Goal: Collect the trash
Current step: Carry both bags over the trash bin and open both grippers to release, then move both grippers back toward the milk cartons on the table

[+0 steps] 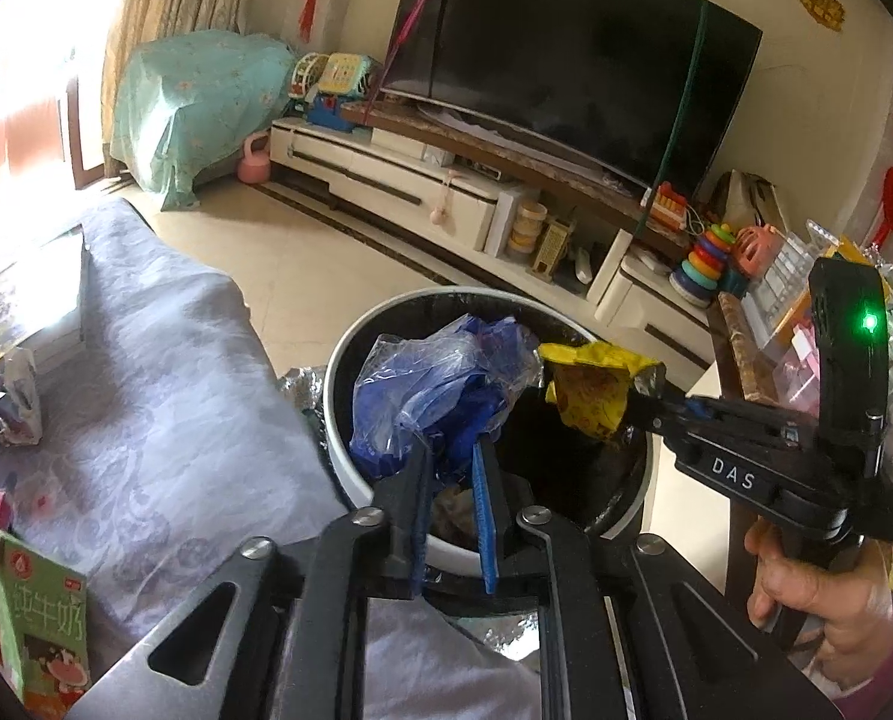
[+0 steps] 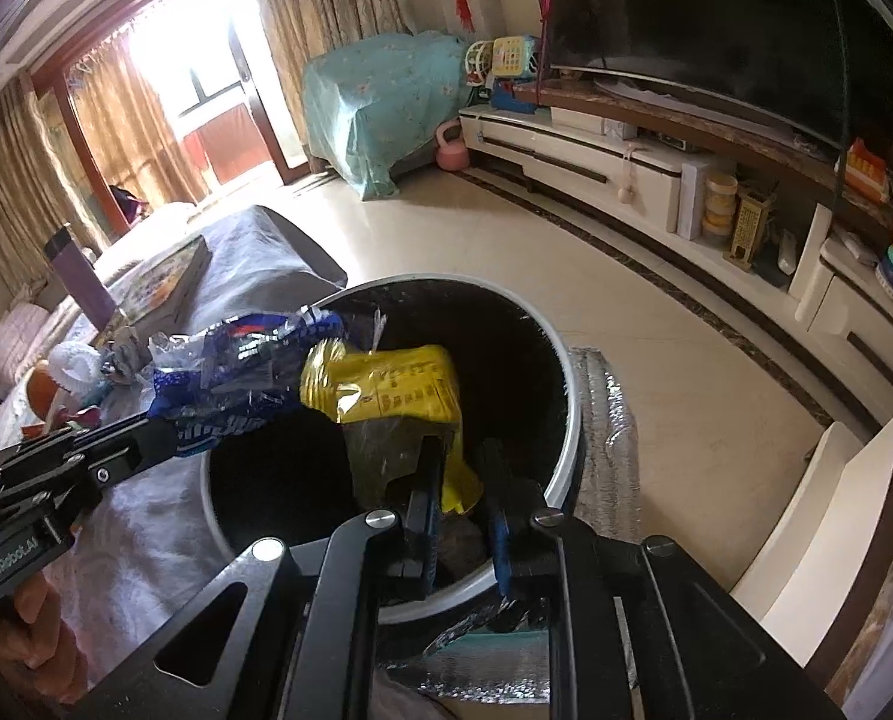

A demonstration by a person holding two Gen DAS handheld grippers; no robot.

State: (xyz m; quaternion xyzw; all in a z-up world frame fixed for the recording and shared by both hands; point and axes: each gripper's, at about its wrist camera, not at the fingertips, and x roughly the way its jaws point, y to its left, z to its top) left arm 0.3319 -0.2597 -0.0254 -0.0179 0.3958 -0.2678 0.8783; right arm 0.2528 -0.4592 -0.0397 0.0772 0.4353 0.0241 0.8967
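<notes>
— Holding anything over the round white-rimmed bin [image 1: 341,450]?
— Left claw [image 1: 451,450] narrowly pinches crumpled blue plastic bag [image 1: 440,384]; right claw [image 2: 467,468] grips yellow foil wrapper [image 2: 386,384], both above the bin's mouth.

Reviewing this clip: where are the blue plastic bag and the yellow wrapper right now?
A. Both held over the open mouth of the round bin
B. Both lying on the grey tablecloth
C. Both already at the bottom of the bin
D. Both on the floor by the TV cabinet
A: the left claw holds the blue plastic bag and the right claw the yellow wrapper, both above the bin's open mouth.
</notes>
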